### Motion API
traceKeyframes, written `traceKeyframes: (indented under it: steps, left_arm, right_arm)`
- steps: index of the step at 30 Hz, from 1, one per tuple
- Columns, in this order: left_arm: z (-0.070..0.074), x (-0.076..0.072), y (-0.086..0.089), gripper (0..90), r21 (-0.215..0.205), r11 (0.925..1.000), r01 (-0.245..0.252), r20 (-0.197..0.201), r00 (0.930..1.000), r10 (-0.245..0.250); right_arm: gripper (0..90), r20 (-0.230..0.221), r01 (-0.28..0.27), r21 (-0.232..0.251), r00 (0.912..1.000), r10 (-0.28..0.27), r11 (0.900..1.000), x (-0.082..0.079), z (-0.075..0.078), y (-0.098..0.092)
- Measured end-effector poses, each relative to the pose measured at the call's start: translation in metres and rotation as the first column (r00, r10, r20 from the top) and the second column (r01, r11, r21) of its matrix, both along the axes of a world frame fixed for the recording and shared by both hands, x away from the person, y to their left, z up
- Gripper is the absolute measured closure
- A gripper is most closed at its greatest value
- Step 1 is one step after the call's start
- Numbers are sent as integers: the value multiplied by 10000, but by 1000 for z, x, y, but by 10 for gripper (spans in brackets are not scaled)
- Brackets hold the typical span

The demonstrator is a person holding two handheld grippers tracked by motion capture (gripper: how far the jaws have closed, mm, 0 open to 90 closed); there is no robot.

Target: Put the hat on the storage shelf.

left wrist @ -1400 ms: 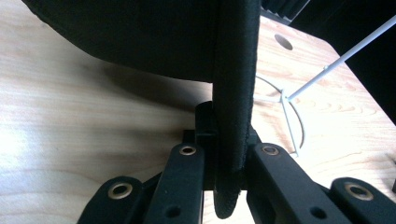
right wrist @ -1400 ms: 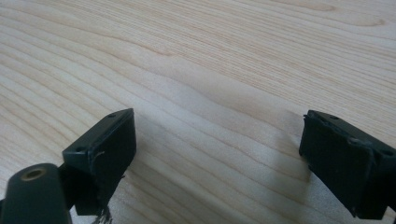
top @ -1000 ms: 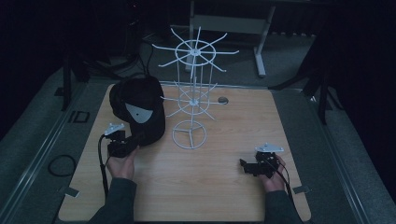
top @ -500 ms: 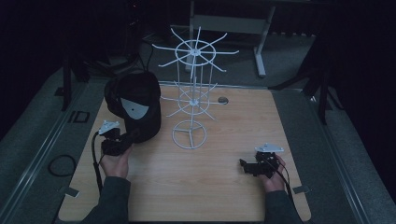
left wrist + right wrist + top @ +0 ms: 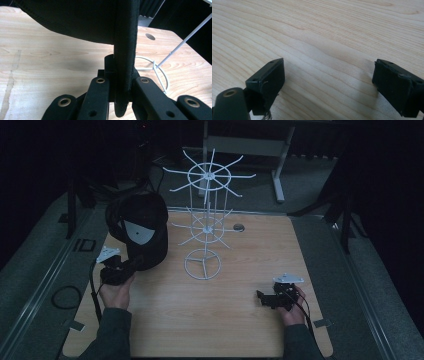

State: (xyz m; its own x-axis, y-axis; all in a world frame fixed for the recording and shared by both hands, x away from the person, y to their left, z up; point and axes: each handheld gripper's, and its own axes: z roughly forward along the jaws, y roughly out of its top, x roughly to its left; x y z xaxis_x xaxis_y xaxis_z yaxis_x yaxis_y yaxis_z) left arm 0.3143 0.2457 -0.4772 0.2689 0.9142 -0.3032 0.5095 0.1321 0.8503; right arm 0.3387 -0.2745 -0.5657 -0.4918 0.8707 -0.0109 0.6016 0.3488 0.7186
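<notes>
A black cap [image 5: 137,227] with a white patch inside hangs lifted over the table's left side, brim downward. My left gripper [image 5: 131,266] is shut on the cap's brim [image 5: 124,50], which stands on edge between the two black jaws in the left gripper view. A white wire display rack [image 5: 206,220] with radiating hooks stands at the table's middle, just right of the cap. My right gripper [image 5: 261,298] rests near the front right of the wooden table [image 5: 240,330], its jaws wide apart over bare wood in the right gripper view [image 5: 328,82], open and holding nothing.
The rack's round wire base [image 5: 160,72] lies close to the right of my left gripper. A round cable hole [image 5: 238,227] sits in the table behind the rack. Dark floor and a grey stand [image 5: 277,165] surround the table.
The left hand has lifted the cap and carried it leftward, away from the rack. The right hand has stayed where it was.
</notes>
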Motion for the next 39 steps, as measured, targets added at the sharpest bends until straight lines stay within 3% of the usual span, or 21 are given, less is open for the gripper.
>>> traceKeyframes:
  steps: [22,39]
  left_arm:
    - [17,-6,13,868,191,9989,425,775,9960,-438]
    - [30,-11,10,868,593,9952,781,1301,9878,-853]
  right_arm:
    - [108,10,-31,-9,10000,31,10000,0,0,0]
    - [108,12,-46,-11,10000,46,10000,0,0,0]
